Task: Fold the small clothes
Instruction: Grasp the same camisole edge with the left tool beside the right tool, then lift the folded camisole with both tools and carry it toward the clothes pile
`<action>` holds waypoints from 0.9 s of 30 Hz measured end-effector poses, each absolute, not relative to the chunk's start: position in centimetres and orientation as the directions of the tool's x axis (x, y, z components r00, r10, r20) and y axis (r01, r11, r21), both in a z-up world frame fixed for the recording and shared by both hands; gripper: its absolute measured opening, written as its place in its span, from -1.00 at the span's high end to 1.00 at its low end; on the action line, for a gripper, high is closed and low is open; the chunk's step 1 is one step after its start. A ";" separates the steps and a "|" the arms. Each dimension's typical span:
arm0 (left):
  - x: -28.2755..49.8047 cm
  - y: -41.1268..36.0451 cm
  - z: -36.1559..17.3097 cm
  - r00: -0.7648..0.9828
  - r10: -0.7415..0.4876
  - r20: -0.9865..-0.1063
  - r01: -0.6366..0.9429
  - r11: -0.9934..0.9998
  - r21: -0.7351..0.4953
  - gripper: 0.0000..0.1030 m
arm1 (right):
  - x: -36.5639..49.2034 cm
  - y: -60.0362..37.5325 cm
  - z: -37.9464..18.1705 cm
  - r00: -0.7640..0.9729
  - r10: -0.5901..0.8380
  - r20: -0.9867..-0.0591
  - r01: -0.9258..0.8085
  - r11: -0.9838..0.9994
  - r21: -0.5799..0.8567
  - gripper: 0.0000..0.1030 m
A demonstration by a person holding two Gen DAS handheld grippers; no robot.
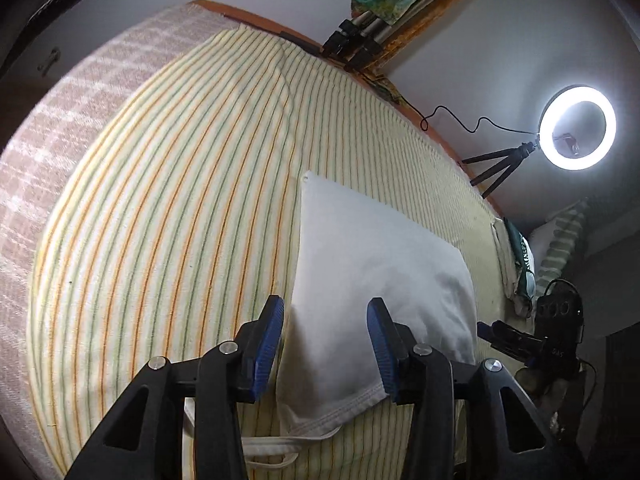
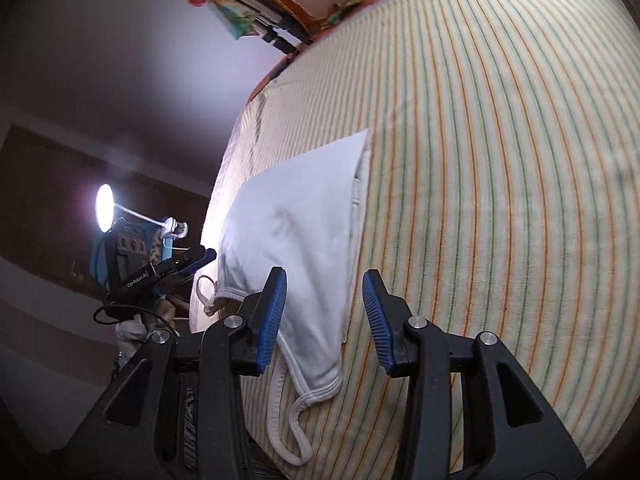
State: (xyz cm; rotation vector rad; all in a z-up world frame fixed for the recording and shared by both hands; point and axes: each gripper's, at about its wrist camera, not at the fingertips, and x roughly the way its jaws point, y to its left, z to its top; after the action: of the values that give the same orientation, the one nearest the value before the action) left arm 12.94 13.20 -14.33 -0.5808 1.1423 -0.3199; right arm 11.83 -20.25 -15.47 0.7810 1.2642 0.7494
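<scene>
The white garment (image 1: 372, 276) lies flat on the striped bedsheet (image 1: 160, 200), near the edge closest to you, already doubled lengthwise by the look of it, with one long straight folded side and its stitched hem and thin straps (image 2: 292, 432) trailing loose at your end. It reads as thin, soft cotton, so expect it to sag and slide when lifted

Your left gripper (image 1: 326, 350) hangs with its blue pads spread wide over the near hem, holding nothing; your right gripper (image 2: 325, 320) is just as wide and empty, straddling the long edge on its side. My judgement is that the next fold is about to start. Bring each pair of fingers down on a near corner, pinch through both layers, and tuck the straps in first so they don't stick out. Lift both corners level and carry them toward the far end, keeping the edges lined up. A ring light (image 1: 576, 128) stands beyond the bed, well apart
</scene>
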 end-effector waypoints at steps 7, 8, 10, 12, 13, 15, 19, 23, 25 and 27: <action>14.1 13.3 -16.1 0.351 -0.575 -0.739 -0.080 0.768 -0.636 0.16 | 12.5 -19.7 -17.2 0.126 0.869 -0.479 -0.007 0.484 0.875 0.19; 14.2 13.3 -16.1 0.351 -0.580 -0.735 -0.079 0.764 -0.641 0.16 | 12.7 -19.6 -17.4 0.127 0.876 -0.466 -0.002 0.470 0.883 0.19; 14.5 13.5 -16.3 0.353 -0.592 -0.724 -0.085 0.751 -0.655 0.20 | 12.8 -19.1 -17.5 0.128 0.883 -0.451 -0.002 0.455 0.890 0.19; 15.0 13.6 -16.5 0.354 -0.598 -0.719 -0.092 0.742 -0.664 0.31 | 12.8 -18.6 -17.4 0.128 0.889 -0.440 -0.006 0.445 0.896 0.19; 15.2 13.5 -16.6 0.353 -0.598 -0.719 -0.090 0.744 -0.662 0.34 | 12.8 -18.4 -17.4 0.128 0.890 -0.438 -0.007 0.442 0.897 0.19; 15.4 13.4 -16.7 0.351 -0.597 -0.721 -0.090 0.745 -0.661 0.50 | 12.5 -18.0 -17.2 0.123 0.893 -0.434 -0.019 0.439 0.898 0.25; 15.7 12.8 -16.6 0.358 -0.566 -0.742 -0.078 0.774 -0.628 0.73 | 12.2 -17.4 -17.4 0.114 0.889 -0.444 -0.013 0.449 0.894 0.67; 15.4 11.7 -15.6 0.381 -0.515 -0.768 -0.029 0.824 -0.566 0.89 | 12.3 -16.9 -16.2 0.130 0.871 -0.473 -0.052 0.482 0.874 0.80; 15.2 11.3 -15.0 0.398 -0.492 -0.775 -0.004 0.843 -0.538 0.90 | 12.2 -16.6 -15.0 0.144 0.859 -0.491 -0.096 0.506 0.857 0.82; 14.9 11.1 -14.5 0.413 -0.473 -0.778 0.012 0.858 -0.514 0.91 | 12.2 -16.3 -13.9 0.162 0.854 -0.494 -0.128 0.515 0.848 0.83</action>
State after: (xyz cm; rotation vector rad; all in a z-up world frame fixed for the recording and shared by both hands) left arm 14.89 11.12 -14.46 -0.4722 1.1127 -0.3197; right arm 12.17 -16.34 -13.89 0.7557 1.2074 0.8048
